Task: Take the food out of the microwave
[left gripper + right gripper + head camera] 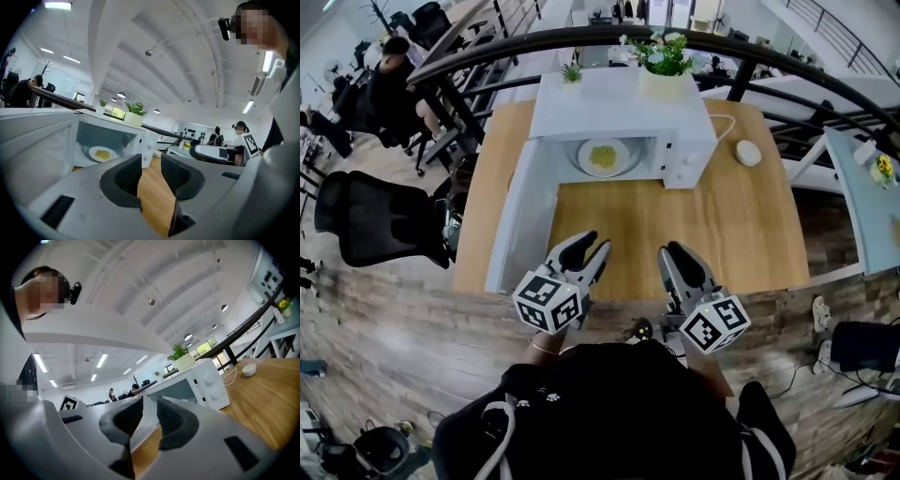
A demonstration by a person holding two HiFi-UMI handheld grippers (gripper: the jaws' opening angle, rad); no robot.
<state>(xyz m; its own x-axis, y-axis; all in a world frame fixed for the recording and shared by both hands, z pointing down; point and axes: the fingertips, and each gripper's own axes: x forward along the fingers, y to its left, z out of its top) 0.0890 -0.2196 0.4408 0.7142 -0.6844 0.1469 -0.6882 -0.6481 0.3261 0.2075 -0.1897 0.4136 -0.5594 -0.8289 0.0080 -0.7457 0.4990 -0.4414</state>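
A white microwave (623, 103) stands at the back of the wooden table (731, 234), its door (523, 216) swung wide to the left. Inside lies a white plate of yellow food (603, 157), which the left gripper view also shows as the plate (102, 153) in the open cavity. My left gripper (593, 244) hovers over the table's near half, in front of the opening, jaws a little apart and empty (151, 159). My right gripper (677, 251) is beside it, facing the microwave (206, 380), jaws narrowly apart and empty (150, 401).
A potted plant (664, 70) and a smaller one (572, 73) sit on top of the microwave. A white round object (748, 153) with a cable lies right of it. A black railing (787, 56) curves behind the table; an office chair (380, 220) stands left.
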